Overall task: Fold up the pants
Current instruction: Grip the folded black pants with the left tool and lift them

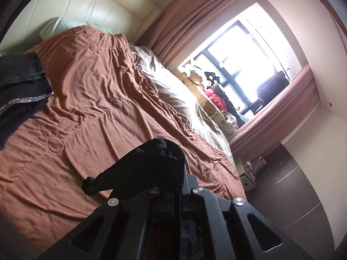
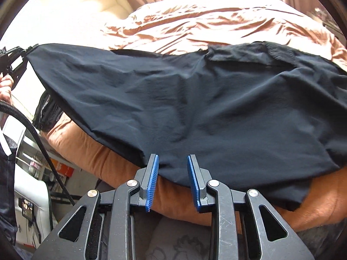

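Observation:
Black pants (image 2: 184, 108) lie spread across the near edge of a bed with a rust-brown blanket (image 2: 206, 26). At the far left of the right wrist view, a hand holds my left gripper (image 2: 15, 58), which lifts one end of the pants off the bed. In the left wrist view that gripper (image 1: 171, 158) is shut on a bunch of the black pants fabric (image 1: 141, 169), which hides its fingertips. My right gripper (image 2: 172, 164) hovers at the pants' near hem with its blue pads (image 2: 153, 173) apart. The cloth shows in the gap between them, but neither pad presses on it.
A pile of folded dark clothes (image 1: 21, 86) sits on the blanket (image 1: 97, 86) near the headboard. Stuffed toys (image 1: 216, 95) line the window sill beyond the bed. A black cable (image 2: 43, 147) hangs at the left, above white furniture (image 2: 32, 195) and shelves beside the bed.

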